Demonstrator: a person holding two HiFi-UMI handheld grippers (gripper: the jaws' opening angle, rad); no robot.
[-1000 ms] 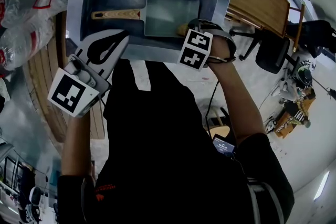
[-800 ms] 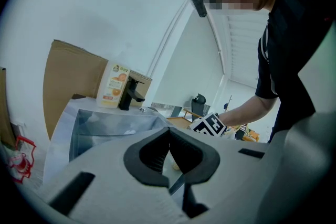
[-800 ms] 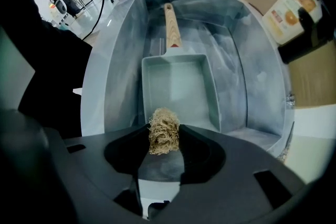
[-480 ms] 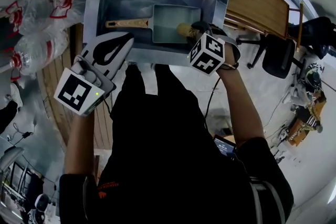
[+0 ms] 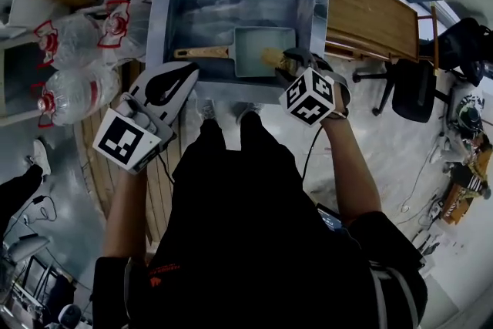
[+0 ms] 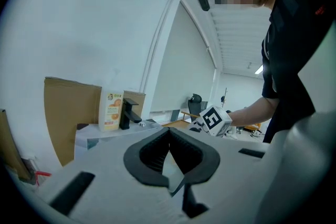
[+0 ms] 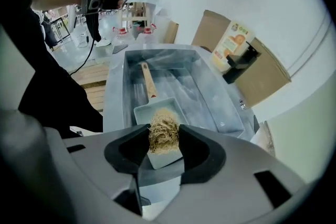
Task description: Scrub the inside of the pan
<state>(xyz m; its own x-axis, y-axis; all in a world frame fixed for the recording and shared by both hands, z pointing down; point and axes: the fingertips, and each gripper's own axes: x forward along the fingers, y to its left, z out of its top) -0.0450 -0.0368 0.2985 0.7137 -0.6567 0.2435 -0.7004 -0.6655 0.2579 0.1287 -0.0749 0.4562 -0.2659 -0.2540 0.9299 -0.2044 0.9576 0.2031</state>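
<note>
my right gripper (image 7: 164, 140) (image 5: 288, 62) is nearest the work. its jaws are pinching a wad of tan, stringy scrubber (image 7: 164, 131) (image 5: 271, 58), one dark pad pressed into each side. my left gripper (image 6: 169, 132) (image 5: 182, 75) hangs off to the left by the front rim, outside the basin, tilted upward. its jaws are pressed together with nothing between them.

just past the scrubber lies the pan (image 7: 143, 113) (image 5: 262, 50). it is small and rectangular, with straight low walls and a pale grey-green inside that looks smooth and dull. a light wooden handle (image 7: 148, 80) (image 5: 202, 53) runs straight out from one short side. in the head view the handle points left. the scrubber sits over the end of the pan opposite the handle, by the wall on my right-hand side. whether it touches the bottom i cannot tell.

the pan rests flat on the floor of a deep, square steel sink (image 7: 116, 86) (image 5: 164, 8), close to the front wall. the sink's floor is shiny and streaked.

on the back ledge stands a black faucet (image 7: 239, 66) (image 6: 128, 114). just beside it is a pale bottle (image 7: 231, 43) (image 6: 111, 110) with orange pictures on its label. brown cardboard (image 6: 68, 110) leans on the wall behind them.
</note>
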